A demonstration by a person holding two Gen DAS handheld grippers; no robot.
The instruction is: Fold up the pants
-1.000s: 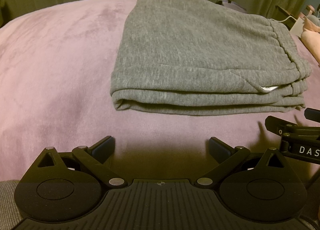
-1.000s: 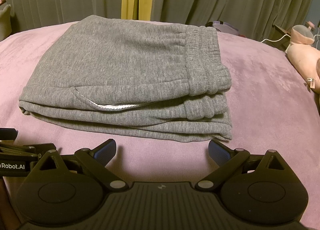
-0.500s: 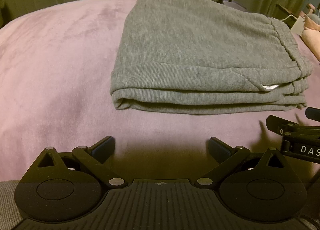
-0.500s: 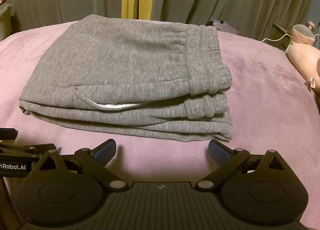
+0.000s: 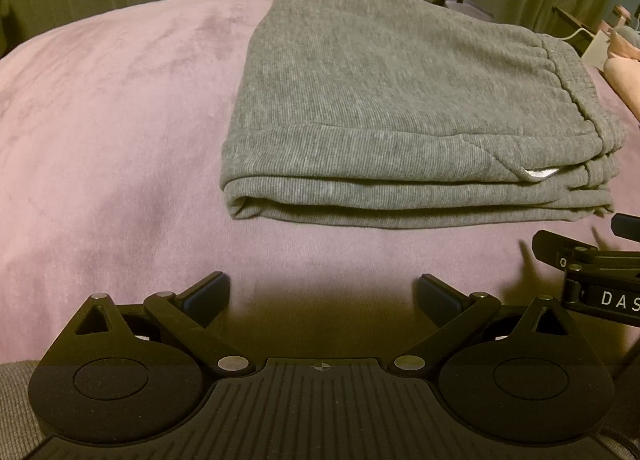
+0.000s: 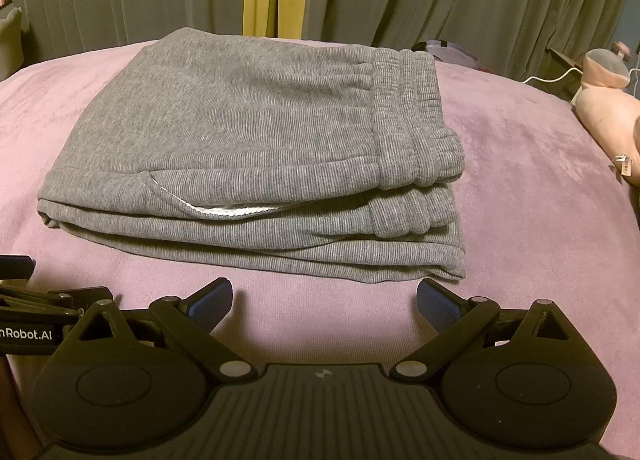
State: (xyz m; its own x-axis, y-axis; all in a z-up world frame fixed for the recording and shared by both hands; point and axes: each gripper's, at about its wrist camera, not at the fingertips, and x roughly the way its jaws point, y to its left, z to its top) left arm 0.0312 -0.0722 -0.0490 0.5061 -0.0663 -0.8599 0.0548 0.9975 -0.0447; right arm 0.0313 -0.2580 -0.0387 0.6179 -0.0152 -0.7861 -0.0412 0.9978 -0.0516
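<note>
While both tools sit short of the cloth, folded pants lie ahead on the pink bedspread.

Left gripper: fingers spread, empty; stack lies ahead and to its right. Right gripper: fingers spread, empty; stack straight ahead, so judged nearer. Long axis runs left to right; waistband points right, folded edge left. Fold looks complete.
</note>
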